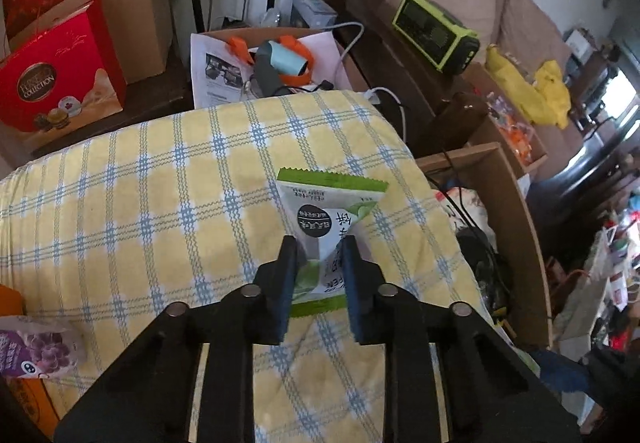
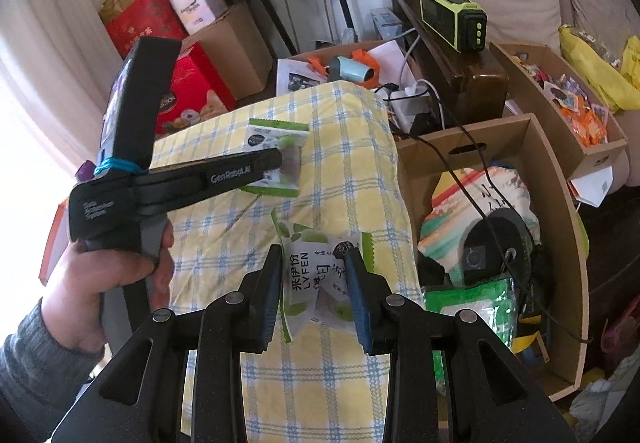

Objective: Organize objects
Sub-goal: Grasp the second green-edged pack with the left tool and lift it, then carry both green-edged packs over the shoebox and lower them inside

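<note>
A green-and-white snack packet is pinched between the two fingers of the left gripper, which are closed onto its lower half; the serrated upper edge of the packet projects beyond the fingertips, and the packet is held above the yellow checked cloth toward its right edge. In the right wrist view the same packet is seen at the tip of the left gripper, over the far part of the cloth. A second green-and-white packet, printed LYFEN, is clamped between the fingers of the right gripper, crumpled at the grip, nearer the near right edge of the cloth. The left hand is wrapped around the left gripper's handle. A purple grape-printed packet lies at the near left edge of the cloth. Just beyond the right edge an open cardboard box holding bags and cables is placed. Past the far edge a red gift box and a green radio are seen.
</note>
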`<state>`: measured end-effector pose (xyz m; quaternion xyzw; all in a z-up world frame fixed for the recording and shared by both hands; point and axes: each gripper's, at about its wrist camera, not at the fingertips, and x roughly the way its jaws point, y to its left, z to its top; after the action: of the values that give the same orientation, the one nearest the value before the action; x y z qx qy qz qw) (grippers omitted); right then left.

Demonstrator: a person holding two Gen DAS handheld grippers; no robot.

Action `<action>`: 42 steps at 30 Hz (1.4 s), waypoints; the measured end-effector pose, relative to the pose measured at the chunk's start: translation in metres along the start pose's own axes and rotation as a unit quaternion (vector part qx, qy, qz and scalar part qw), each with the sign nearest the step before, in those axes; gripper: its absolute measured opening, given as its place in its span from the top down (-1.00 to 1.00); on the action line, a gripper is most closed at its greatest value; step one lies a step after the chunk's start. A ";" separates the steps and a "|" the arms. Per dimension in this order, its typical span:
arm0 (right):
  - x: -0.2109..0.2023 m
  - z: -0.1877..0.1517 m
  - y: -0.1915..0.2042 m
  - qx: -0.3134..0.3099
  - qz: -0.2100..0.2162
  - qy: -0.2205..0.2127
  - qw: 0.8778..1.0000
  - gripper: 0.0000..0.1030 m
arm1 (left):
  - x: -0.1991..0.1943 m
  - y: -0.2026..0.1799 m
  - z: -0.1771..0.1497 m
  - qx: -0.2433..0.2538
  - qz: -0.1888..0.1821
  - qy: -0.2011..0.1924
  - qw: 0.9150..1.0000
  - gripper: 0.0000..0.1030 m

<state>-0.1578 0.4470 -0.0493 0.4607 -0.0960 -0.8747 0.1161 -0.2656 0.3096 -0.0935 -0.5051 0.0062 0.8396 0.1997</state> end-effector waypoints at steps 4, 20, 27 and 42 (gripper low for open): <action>-0.003 0.003 0.005 -0.003 0.000 -0.006 1.000 0.40 | -0.014 0.003 -0.007 0.002 -0.009 -0.002 1.000 0.71; -0.027 0.007 0.042 -0.018 0.006 -0.030 0.999 0.40 | -0.125 0.017 -0.049 0.022 -0.037 -0.064 0.997 0.71; -0.041 0.010 0.067 -0.032 0.021 -0.040 0.998 0.40 | -0.165 0.038 -0.070 0.018 -0.033 -0.079 0.996 0.71; -0.048 0.012 0.147 -0.089 0.056 -0.042 0.994 0.40 | -0.240 0.119 -0.097 -0.026 -0.015 -0.113 0.993 0.71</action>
<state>-0.1243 0.3214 0.0357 0.4059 -0.0483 -0.8903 0.2008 -0.1254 0.1005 0.0404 -0.4122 -0.0458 0.8880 0.1987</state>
